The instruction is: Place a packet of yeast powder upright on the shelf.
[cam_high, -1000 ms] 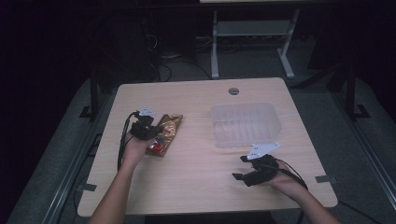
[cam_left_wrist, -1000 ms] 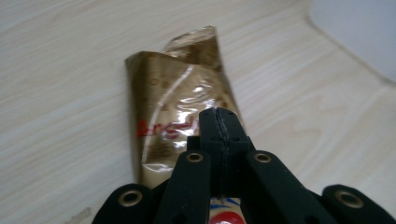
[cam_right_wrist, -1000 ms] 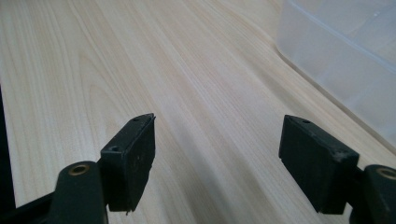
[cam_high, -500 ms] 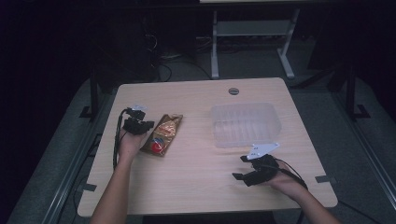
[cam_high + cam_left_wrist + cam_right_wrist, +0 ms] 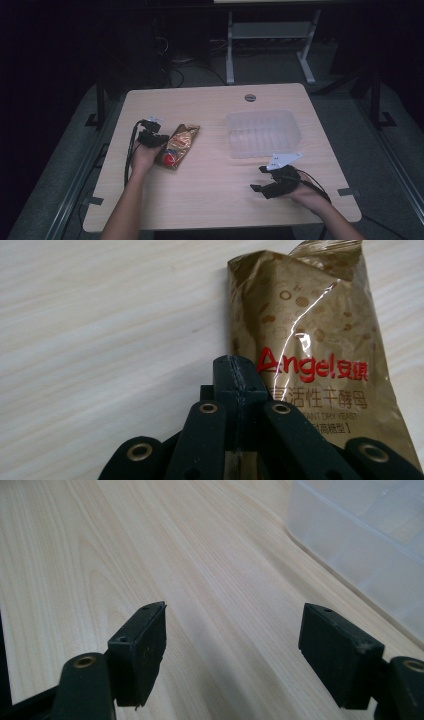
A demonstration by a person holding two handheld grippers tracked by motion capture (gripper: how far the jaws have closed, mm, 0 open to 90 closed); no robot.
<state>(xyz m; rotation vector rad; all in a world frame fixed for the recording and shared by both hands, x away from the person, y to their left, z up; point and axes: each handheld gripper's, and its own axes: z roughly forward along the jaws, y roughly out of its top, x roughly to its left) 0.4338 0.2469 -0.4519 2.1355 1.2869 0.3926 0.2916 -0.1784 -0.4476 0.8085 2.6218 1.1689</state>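
The left gripper (image 5: 149, 134) sits at the left of the wooden table (image 5: 210, 210), just beside the left edge of the gold packet (image 5: 178, 146). In the left gripper view its 2 black jaws are pressed flat together with nothing between them, their tips (image 5: 234, 371) over the table at the packet's left border; whether they touch the foil cannot be told.

The packet (image 5: 310, 330) lies flat on the table, slanted, its crimped top end pointing away from the person. Its foil is crinkled and printed with small faint baking motifs. Red lettering reads "Angel", followed by 2 red Chinese characters; below runs a line of dark Chinese characters, then small capitals of which "ANT DRY YEAST" can be read, the start being hidden behind the jaws. From above, a red round mark shows near the packet's lower end.

To the packet's right, well apart from it, stands a clear plastic tray (image 5: 292, 116).

Farther right and nearer the person, the right gripper (image 5: 266, 178) is held low over the table. Its 2 jaws stand wide apart and hold nothing, with bare wood between them and the tray's wall (image 5: 350, 540) ahead on their right.
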